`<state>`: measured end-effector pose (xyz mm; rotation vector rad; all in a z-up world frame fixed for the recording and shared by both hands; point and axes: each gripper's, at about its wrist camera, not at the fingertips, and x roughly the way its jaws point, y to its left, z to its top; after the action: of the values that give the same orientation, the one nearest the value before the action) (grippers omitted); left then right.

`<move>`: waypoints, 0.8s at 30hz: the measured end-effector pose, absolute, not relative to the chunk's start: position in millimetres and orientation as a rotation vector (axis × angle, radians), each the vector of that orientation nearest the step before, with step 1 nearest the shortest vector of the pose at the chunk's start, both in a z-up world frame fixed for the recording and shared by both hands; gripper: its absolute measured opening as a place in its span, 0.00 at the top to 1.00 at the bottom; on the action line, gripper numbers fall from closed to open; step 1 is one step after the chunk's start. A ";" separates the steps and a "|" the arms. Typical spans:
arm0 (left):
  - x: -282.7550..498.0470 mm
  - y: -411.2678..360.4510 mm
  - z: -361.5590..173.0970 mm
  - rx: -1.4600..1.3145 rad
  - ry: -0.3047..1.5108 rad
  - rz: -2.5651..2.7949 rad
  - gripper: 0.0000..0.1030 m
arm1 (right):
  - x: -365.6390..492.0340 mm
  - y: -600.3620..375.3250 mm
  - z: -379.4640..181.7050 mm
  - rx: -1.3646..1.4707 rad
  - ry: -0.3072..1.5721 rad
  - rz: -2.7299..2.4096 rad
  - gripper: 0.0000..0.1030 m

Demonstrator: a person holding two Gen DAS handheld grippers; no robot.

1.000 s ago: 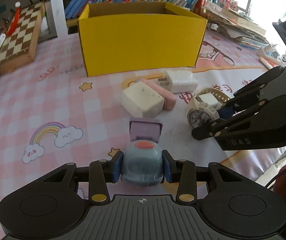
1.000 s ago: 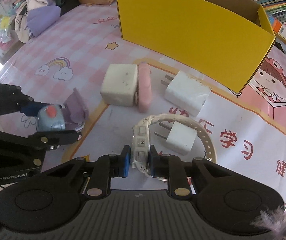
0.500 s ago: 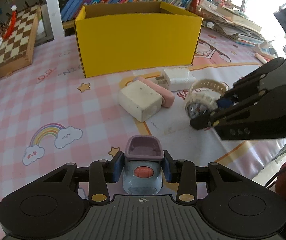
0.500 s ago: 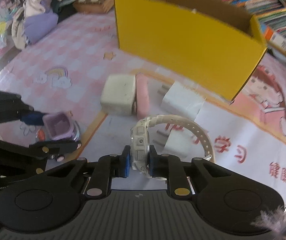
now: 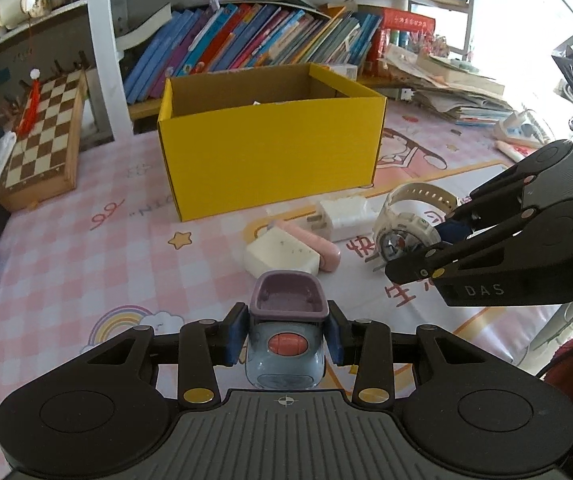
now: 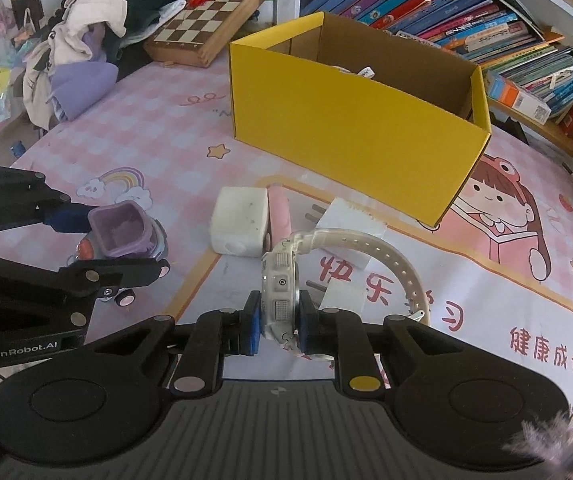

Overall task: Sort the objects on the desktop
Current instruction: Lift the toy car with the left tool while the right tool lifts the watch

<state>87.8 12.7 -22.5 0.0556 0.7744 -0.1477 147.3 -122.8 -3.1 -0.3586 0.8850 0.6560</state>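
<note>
My left gripper is shut on a blue-grey toy truck with a purple bucket and holds it off the mat; it also shows in the right wrist view. My right gripper is shut on a white wristwatch, lifted above the mat; the watch shows in the left wrist view too. An open yellow cardboard box stands behind, with something white inside. On the mat lie a white block, a pink eraser and two white plug adapters.
A pink checked mat covers the desk. A wooden chessboard leans at the back left. Books fill the shelf behind the box. Papers are piled at the back right. Clothes are heaped at the far left.
Both grippers have risen from the mat with the toy truck and the watch, and both views now look higher over the yellow box. The truck has tipped bucket-up.
</note>
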 end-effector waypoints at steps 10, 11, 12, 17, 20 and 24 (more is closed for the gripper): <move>85.9 9.0 -16.4 0.083 0.747 -0.205 0.63 | 137.4 -126.7 4.2 -0.332 0.871 0.620 0.84; 84.7 8.2 -16.0 0.086 0.745 -0.210 0.63 | 136.3 -127.2 4.5 -0.328 0.873 0.617 0.84; 83.3 8.3 -15.5 0.088 0.742 -0.213 0.63 | 135.3 -127.7 4.8 -0.324 0.875 0.615 0.84; 76.4 9.7 -13.0 0.092 0.734 -0.229 0.63 | 132.3 -134.1 8.3 -0.259 0.917 0.610 0.84; 71.5 8.8 -11.8 0.099 0.732 -0.244 0.63 | 127.8 -137.6 8.1 -0.239 0.931 0.597 0.84; 66.8 6.4 -11.1 0.109 0.730 -0.261 0.63 | 120.2 -141.1 6.6 -0.229 0.940 0.580 0.84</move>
<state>66.8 6.4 -11.1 0.1092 0.7296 -0.2608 120.2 -141.1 6.6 -0.2295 0.9398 0.5796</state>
